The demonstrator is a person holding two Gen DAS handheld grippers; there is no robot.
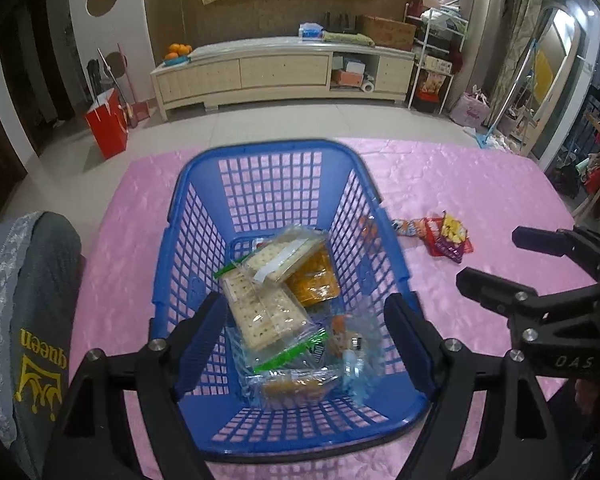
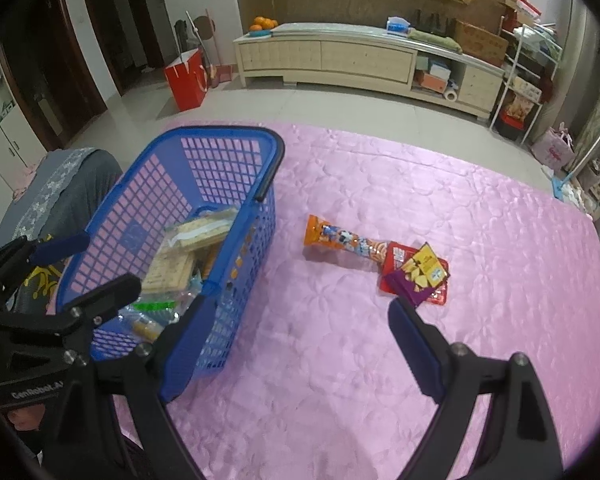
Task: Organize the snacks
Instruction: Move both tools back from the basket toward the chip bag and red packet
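Now we hold left gripper (image 1: 306,312) fingers apart, empty, over the blue basket (image 1: 260,152) of cracker packs (image 1: 260,312); right gripper (image 2: 300,320) fingers spread, empty, above the pink bench (image 2: 420,184).

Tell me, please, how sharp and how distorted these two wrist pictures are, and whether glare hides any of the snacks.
Left wrist view: strong fisheye bending with dark corners; the blue basket is fairly sharp, yet sheen on the clear wrappers blurs the lower packets. Right wrist view: the same barrel distortion curves the pink tablecloth; the orange tube snack and the red packet read clearly, without glare.
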